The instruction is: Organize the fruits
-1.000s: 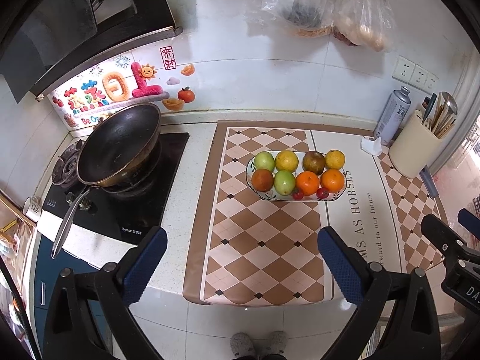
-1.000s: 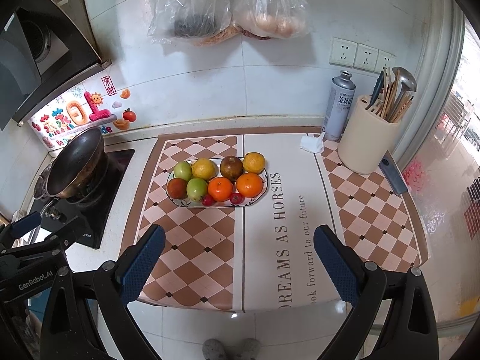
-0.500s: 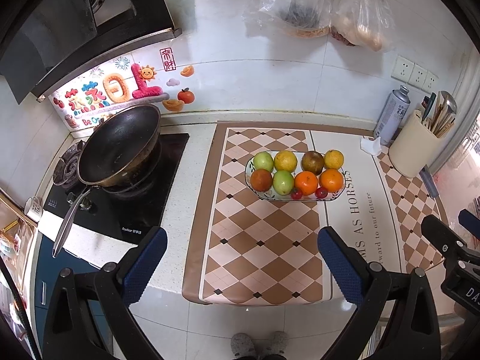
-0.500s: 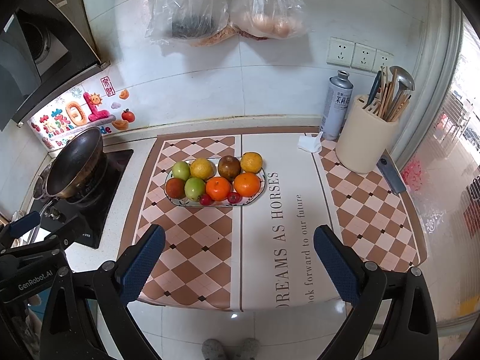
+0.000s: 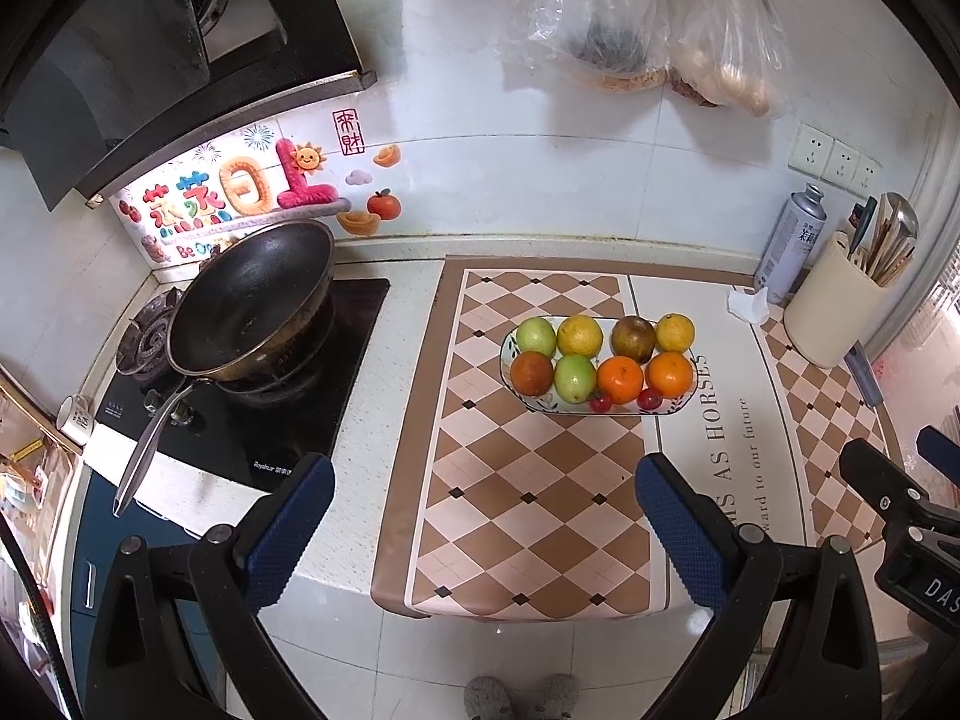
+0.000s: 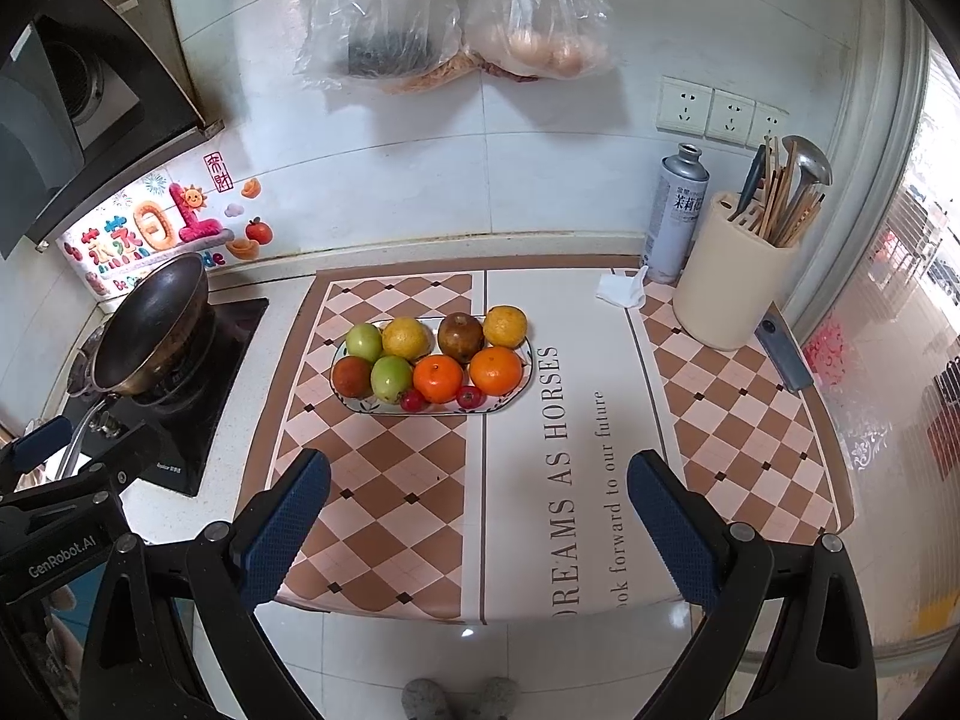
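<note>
An oval patterned plate (image 5: 510, 343) (image 6: 337, 365) sits on the checkered counter mat and holds several fruits in two rows: green apples (image 5: 575, 377) (image 6: 391, 378), oranges (image 5: 620, 378) (image 6: 495, 369), yellow citrus (image 5: 579, 335) (image 6: 407, 337), a brown fruit (image 5: 633, 339) (image 6: 460, 337) and two small red fruits (image 5: 649, 399) (image 6: 471, 397) at the near rim. My left gripper (image 5: 483, 510) is open and empty, held back over the counter's front edge. My right gripper (image 6: 479, 507) is open and empty, likewise well short of the plate.
A black wok (image 5: 252, 306) sits on the stove at the left. A beige utensil holder (image 6: 735, 276), a grey spray can (image 6: 678, 210) and a crumpled tissue (image 6: 621, 290) stand at the back right. Plastic bags (image 6: 456, 12) hang on the wall.
Both views have drifted slightly; the plate and fruits stay as they were. Both grippers remain open.
</note>
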### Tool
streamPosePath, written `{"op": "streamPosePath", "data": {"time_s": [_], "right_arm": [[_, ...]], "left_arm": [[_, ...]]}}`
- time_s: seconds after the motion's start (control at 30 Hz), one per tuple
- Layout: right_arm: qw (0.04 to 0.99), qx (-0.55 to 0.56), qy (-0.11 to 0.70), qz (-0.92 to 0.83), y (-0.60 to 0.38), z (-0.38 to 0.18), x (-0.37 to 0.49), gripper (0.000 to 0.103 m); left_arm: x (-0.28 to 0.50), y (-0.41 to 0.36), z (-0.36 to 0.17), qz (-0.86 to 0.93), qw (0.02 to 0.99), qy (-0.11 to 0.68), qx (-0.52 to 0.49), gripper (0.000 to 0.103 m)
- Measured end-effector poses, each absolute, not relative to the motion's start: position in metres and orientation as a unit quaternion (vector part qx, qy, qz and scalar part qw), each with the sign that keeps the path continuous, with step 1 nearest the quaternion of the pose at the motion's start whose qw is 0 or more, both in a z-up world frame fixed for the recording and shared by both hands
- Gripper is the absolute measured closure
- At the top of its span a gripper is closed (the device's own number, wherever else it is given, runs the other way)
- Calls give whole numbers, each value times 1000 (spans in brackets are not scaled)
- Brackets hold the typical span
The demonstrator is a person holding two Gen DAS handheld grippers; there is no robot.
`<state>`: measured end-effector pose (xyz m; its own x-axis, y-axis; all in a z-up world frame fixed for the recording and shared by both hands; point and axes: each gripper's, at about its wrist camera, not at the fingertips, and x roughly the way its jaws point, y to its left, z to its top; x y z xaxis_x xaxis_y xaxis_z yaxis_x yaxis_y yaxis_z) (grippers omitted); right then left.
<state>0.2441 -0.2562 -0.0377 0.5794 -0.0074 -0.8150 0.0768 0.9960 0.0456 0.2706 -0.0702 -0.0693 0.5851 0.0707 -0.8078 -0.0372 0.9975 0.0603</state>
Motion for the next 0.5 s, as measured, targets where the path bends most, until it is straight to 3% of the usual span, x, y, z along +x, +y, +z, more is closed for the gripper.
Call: {"op": "streamPosePath", "data": {"time_s": [0.5], "right_arm": [[888,39,458,-24,-257,-38,245,2]], "left_arm": [[271,-70,-69,29,891,453,19,0]]}}
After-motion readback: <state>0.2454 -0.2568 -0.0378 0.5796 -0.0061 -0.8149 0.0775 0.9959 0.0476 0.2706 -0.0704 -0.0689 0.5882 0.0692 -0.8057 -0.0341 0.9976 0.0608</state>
